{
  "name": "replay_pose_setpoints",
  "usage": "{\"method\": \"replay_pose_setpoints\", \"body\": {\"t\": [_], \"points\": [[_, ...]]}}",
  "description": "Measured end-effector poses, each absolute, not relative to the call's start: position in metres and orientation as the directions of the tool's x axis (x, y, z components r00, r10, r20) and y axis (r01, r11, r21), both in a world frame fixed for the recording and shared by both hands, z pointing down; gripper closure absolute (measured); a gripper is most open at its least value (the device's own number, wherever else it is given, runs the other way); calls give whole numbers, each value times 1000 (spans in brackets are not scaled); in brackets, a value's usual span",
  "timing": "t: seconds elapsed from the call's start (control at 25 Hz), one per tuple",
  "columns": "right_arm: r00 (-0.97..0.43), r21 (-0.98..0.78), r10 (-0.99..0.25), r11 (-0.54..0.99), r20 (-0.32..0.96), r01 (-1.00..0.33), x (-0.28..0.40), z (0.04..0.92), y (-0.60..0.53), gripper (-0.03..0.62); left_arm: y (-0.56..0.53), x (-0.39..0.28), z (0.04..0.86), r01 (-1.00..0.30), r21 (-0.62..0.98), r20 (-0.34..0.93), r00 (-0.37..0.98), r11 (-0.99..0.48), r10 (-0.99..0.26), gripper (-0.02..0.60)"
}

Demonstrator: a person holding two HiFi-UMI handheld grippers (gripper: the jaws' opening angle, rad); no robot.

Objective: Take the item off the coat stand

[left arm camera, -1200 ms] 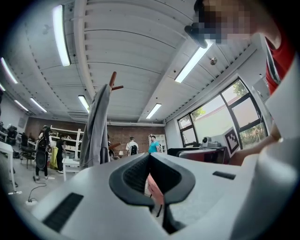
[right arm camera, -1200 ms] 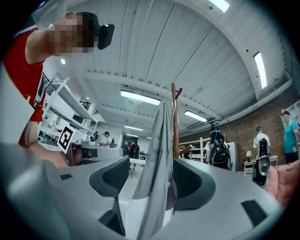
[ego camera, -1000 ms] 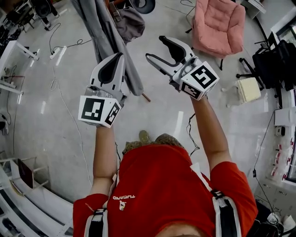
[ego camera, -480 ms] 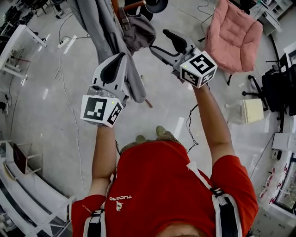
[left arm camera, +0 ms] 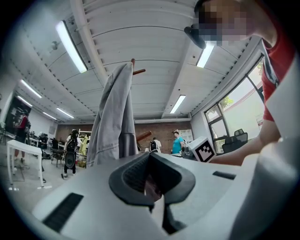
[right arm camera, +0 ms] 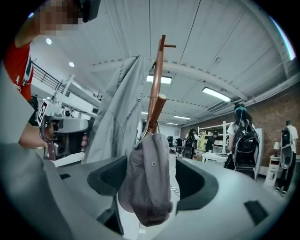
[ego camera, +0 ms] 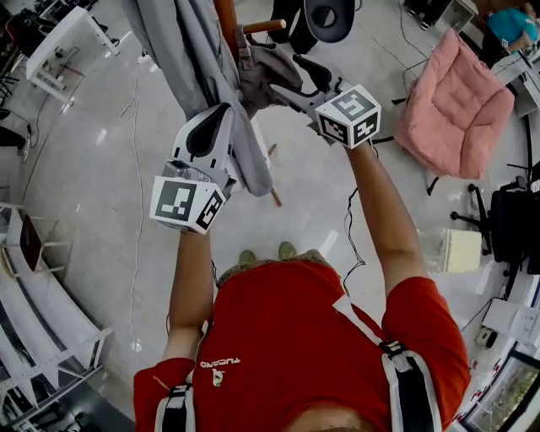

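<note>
Head view: the grey cap (ego camera: 268,69) hangs on the coat stand (ego camera: 226,18), beside the jacket (ego camera: 187,59). Left gripper view: my left gripper (left arm camera: 151,180) is closed on nothing. Right gripper view: my right gripper (right arm camera: 151,183) is opening wide around the cap, its pads not touching it. I judge the grasp and lift still remain.

A pale grey, glossy floor (ego camera: 84,211) mirrors the ceiling lights, and thin cables (ego camera: 137,228) trail across it. A pink cushioned lounge chair (ego camera: 460,105) sits to the right and a white table (ego camera: 63,38) at the upper left. Long strip lights (left arm camera: 70,47) run along a white ribbed ceiling (left arm camera: 140,28). A red brick wall (right arm camera: 276,110) closes the far end, and tall windows (left arm camera: 234,112) fill one side.
</note>
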State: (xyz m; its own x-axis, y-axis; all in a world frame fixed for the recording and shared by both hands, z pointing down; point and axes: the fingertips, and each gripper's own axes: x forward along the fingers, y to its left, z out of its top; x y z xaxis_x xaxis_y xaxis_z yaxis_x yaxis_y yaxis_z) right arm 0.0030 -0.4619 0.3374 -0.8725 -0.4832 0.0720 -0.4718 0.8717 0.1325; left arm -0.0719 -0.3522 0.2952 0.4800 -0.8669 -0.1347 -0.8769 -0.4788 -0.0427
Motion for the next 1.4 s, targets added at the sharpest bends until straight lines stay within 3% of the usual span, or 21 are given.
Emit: {"method": "replay_pose_setpoints", "body": {"t": [0.4,0.6,0.72,1.4], "points": [[-920,124,-365,929,144,-350,-42,367,-477,288,-352,-80,305,-912,-55,-93,411,-407,-907,572],[-922,163,-361,927,140,-338,-45,366,-471,453,-349,-83,306,-913,-56,-91,407,-403,-909,572],[-918,177,-374,920,135,-348,-44,367,-467,511,-347,-81,305,-910,-59,-92,415,-411,-905,572],[-854,283,-519,826,40,-488,-1,298,-443,542,-336,-72,292,-860,-60,-130,510,-507,-850,572]]}}
